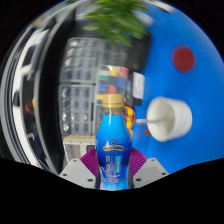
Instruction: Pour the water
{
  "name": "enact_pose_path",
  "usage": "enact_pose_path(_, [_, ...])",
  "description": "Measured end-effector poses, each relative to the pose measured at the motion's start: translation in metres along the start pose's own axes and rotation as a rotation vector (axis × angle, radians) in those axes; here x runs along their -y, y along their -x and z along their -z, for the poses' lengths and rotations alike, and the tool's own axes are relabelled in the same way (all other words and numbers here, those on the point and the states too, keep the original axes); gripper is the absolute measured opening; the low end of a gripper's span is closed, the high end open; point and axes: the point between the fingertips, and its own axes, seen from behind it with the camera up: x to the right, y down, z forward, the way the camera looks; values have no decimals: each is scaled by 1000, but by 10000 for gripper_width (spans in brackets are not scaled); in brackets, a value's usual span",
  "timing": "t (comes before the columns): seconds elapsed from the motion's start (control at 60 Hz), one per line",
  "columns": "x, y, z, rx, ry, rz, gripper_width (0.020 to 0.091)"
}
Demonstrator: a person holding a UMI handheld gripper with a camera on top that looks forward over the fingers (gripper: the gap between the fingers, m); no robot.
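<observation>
A blue plastic bottle (113,145) with a yellow cap (111,101) and a printed label stands upright between my fingers. Both purple pads (88,161) press against its sides, so my gripper (113,168) is shut on it. A white cup (170,119) sits on the blue surface (190,95), just to the right of the bottle's neck and beyond my fingers. The bottle's base is hidden below the fingers.
A red dot (183,59) marks the blue surface beyond the cup. Green leaves of a plant (118,18) hang at the back. A rack of shelves with small items (90,80) stands behind the bottle to the left.
</observation>
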Motion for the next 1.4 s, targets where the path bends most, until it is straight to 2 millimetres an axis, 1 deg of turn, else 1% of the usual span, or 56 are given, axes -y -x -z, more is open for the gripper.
enact_pose_path(0.067, [20,20,10,-8,-25,231,372])
enact_pose_path(0.117, [39,34,16,-13,-59,400,373])
enact_pose_path(0.133, [46,34,12,0,-81,457,374])
enact_pose_path(0.15, [52,43,19,-20,-78,511,375])
enact_pose_path(0.2, [72,54,22,-25,-109,681,375])
enact_pose_path(0.233, [84,59,24,-39,-125,781,374])
enact_pose_path(0.25, [90,55,23,-32,-148,832,375])
enact_pose_path(0.267, [96,56,24,-40,-158,880,375])
enact_pose_path(0.283, [103,62,29,-61,-159,932,375])
enact_pose_path(0.35, [137,65,35,-97,-246,1139,374])
enact_pose_path(0.417, [166,56,36,-142,-286,1277,374])
enact_pose_path(0.483, [191,42,37,-184,-293,1356,374])
enact_pose_path(0.55, [216,17,36,-221,-303,1406,374])
enact_pose_path(0.65, [244,-18,33,-271,-279,1424,375])
enact_pose_path(0.683, [253,-33,27,-269,-287,1426,373])
enact_pose_path(0.7, [255,-36,29,-285,-280,1425,374])
enact_pose_path(0.817, [269,-68,27,-322,-261,1435,373])
enact_pose_path(0.85, [273,-79,22,-318,-264,1438,374])
enact_pose_path(0.867, [272,-83,25,-333,-256,1435,373])
enact_pose_path(0.9, [272,-93,23,-343,-238,1429,372])
enact_pose_path(0.917, [271,-100,22,-349,-223,1422,406])
enact_pose_path(0.933, [270,-103,23,-345,-222,1418,392])
enact_pose_path(0.95, [272,-97,23,-315,-257,1413,379])
enact_pose_path(0.983, [271,-102,26,-320,-250,1396,387])
enact_pose_path(1.0, [272,-101,22,-296,-269,1394,376])
enact_pose_path(1.017, [271,-103,26,-305,-267,1391,376])
enact_pose_path(1.05, [270,-103,29,-297,-272,1393,377])
enact_pose_path(1.067, [269,-103,30,-299,-273,1397,391])
enact_pose_path(1.1, [269,-103,31,-300,-273,1401,392])
enact_pose_path(1.15, [268,-103,33,-305,-270,1396,414])
enact_pose_path(1.167, [268,-103,33,-306,-268,1393,436])
enact_pose_path(1.183, [270,-104,29,-300,-268,1394,439])
enact_pose_path(1.283, [271,-103,34,-323,-264,1384,525])
enact_pose_path(1.3, [271,-104,35,-331,-263,1382,550])
enact_pose_path(1.333, [272,-107,33,-349,-257,1381,628])
enact_pose_path(1.367, [273,-113,36,-384,-248,1380,705])
enact_pose_path(1.4, [273,-118,40,-412,-238,1382,760])
